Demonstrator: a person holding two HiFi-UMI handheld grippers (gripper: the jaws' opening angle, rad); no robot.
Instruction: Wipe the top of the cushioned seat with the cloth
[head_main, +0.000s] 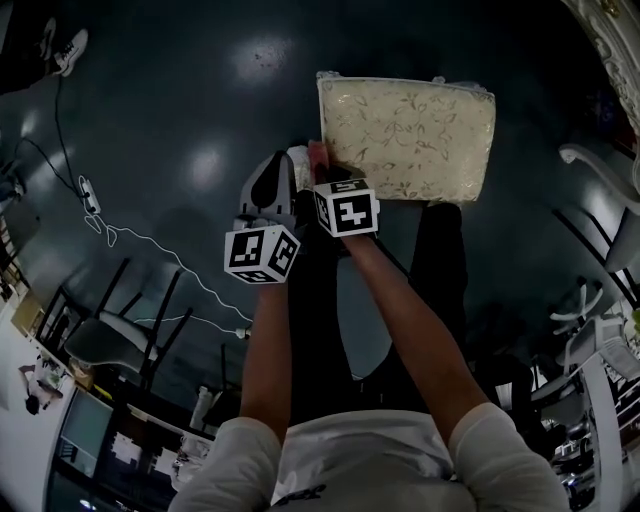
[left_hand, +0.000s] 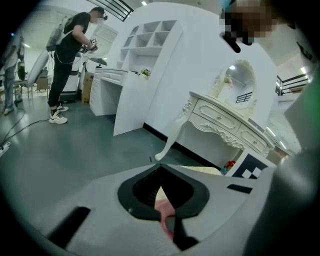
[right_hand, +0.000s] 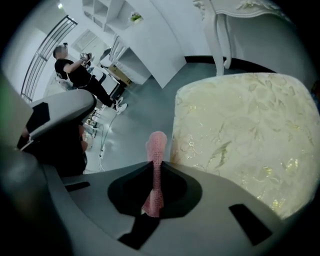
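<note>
Right claw (right_hand: 154, 172) tight on pink cloth (right_hand: 157, 142) beside the cushioned seat (right_hand: 245, 135); left claw (left_hand: 161, 172) seemingly tight on it too.

The cushioned seat (right_hand: 250, 135) is cream with a pale gold leaf pattern that is faintly shiny. The cloth (right_hand: 156, 150) is pink, in a fine knitted weave. The left gripper (left_hand: 167, 220) and right gripper (right_hand: 153, 190) are light grey, black around the jaws. Their marker cubes (head_main: 261, 254) carry black-and-white squares. The floor (head_main: 200, 100) is dark grey-blue and glossy, and the dressing table (left_hand: 225, 122) is white.
</note>
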